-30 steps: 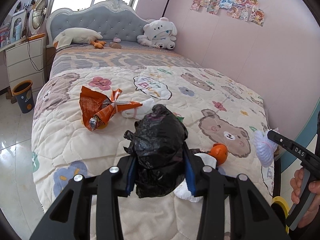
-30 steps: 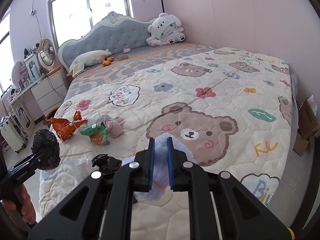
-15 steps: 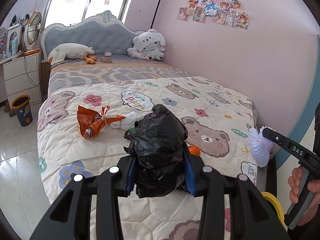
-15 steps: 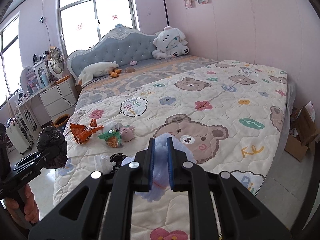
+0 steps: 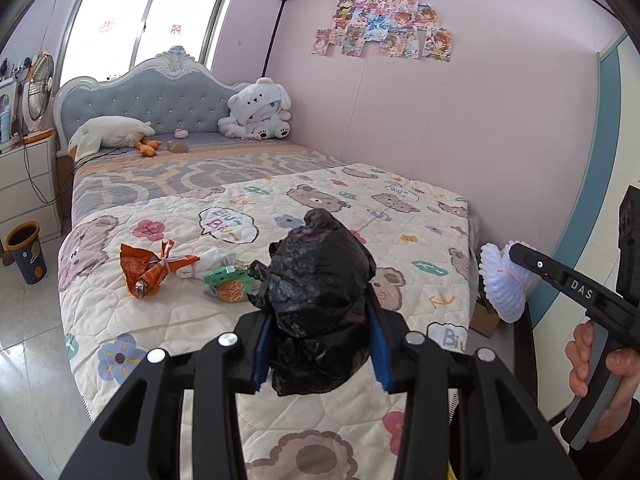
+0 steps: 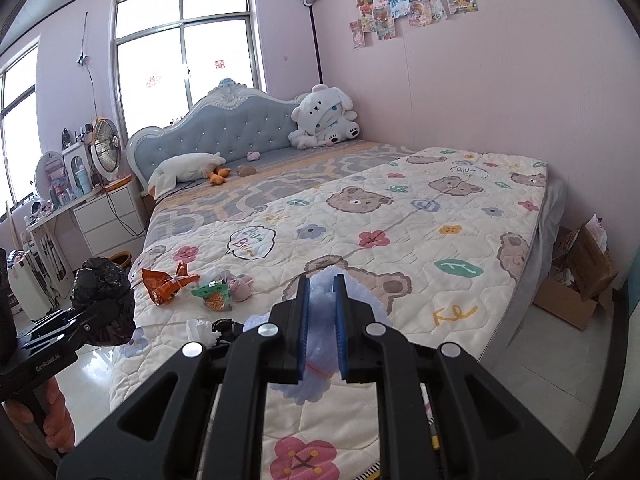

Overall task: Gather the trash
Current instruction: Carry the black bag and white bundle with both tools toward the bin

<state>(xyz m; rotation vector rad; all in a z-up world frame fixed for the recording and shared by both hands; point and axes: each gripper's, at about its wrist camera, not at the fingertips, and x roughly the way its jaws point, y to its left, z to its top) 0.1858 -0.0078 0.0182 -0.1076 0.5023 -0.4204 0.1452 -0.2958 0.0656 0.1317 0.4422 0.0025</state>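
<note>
My left gripper (image 5: pixel 320 340) is shut on a crumpled black plastic bag (image 5: pixel 320 300) and holds it above the foot of the bed; the bag also shows in the right wrist view (image 6: pixel 104 300). My right gripper (image 6: pixel 322 320) is shut on a white foam net sleeve (image 6: pixel 320 368), which also shows in the left wrist view (image 5: pixel 504 284). On the quilt (image 5: pixel 320 208) lie an orange snack wrapper (image 5: pixel 148 268), a green snack packet (image 5: pixel 230 284), a white tissue wad (image 5: pixel 204 266), and in the right wrist view a small black scrap (image 6: pixel 224 326).
A small bin (image 5: pixel 26 252) stands on the floor left of the bed beside a white nightstand (image 5: pixel 24 188). Cardboard boxes (image 6: pixel 576 280) sit at the bed's right. Plush toys (image 5: pixel 256 112) and a goose pillow (image 5: pixel 108 136) lie by the headboard. The pink wall (image 5: pixel 480 128) borders the bed.
Both grippers have pulled back and up from the bed, each keeping its load. The bed looks farther away and more floor shows.
</note>
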